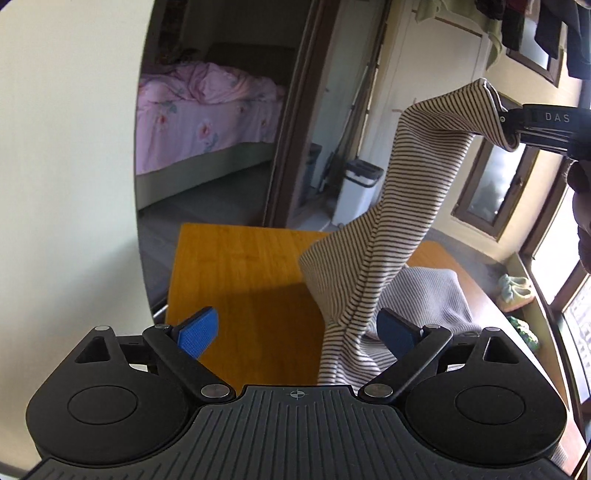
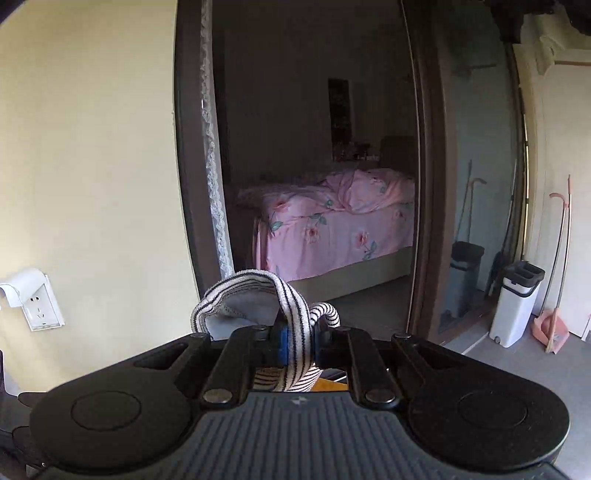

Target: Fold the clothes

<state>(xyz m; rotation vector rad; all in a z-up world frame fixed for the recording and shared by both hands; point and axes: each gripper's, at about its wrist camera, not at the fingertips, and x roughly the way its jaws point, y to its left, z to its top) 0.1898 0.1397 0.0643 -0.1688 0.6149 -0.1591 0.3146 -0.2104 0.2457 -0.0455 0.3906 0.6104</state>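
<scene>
A cream garment with thin dark stripes hangs in the air over the wooden table. Its upper edge is pinched in my right gripper, which enters from the upper right of the left wrist view. In the right wrist view the striped cloth loops up between the blue pads, and my right gripper is shut on it. My left gripper is open, low over the table. The lower part of the hanging cloth passes between its blue pads, touching neither that I can see.
A grey ribbed garment lies on the table's right part. Beyond the table is a doorway to a room with a pink bed. A white bin and a pink dustpan stand by the wall. Clothes hang at the window.
</scene>
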